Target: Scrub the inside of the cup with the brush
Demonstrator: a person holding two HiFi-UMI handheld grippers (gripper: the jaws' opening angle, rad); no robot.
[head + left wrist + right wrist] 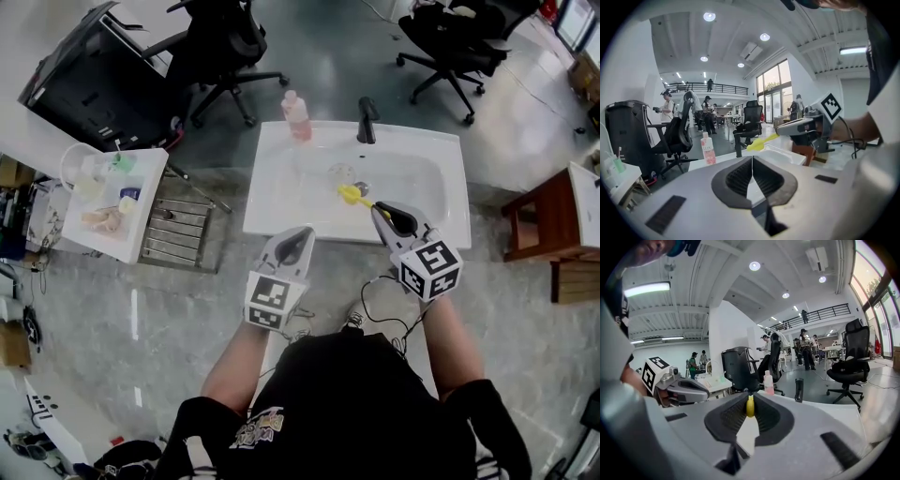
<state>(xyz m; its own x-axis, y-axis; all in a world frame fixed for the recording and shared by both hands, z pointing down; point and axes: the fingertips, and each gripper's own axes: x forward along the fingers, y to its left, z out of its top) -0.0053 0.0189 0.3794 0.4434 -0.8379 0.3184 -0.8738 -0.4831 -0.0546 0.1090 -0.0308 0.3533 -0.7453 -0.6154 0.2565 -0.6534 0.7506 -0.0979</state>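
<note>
Two office chairs [225, 47] stand on the grey floor [187, 309] beyond the white sink [272, 202]. A black faucet [367, 120] and a pink bottle [296, 116] sit on its far rim. Off to my left there's a white side table [141, 225] cluttered with small things, and a wooden stool [548, 225] stands to my right.

Down in the basin, by the drain, I see a faint clear shape. It may be the cup [339, 172], though it's too washed out to be sure.

Both my forearms reach forward to the near edge of the sink, the tools side by side and tipped slightly down. My left gripper [302, 234] has its jaws pressed together with nothing between them. My right gripper [378, 210] is clamped on the handle of the yellow brush [354, 196], whose head pokes out over the basin, near that clear shape but apart from it.
</note>
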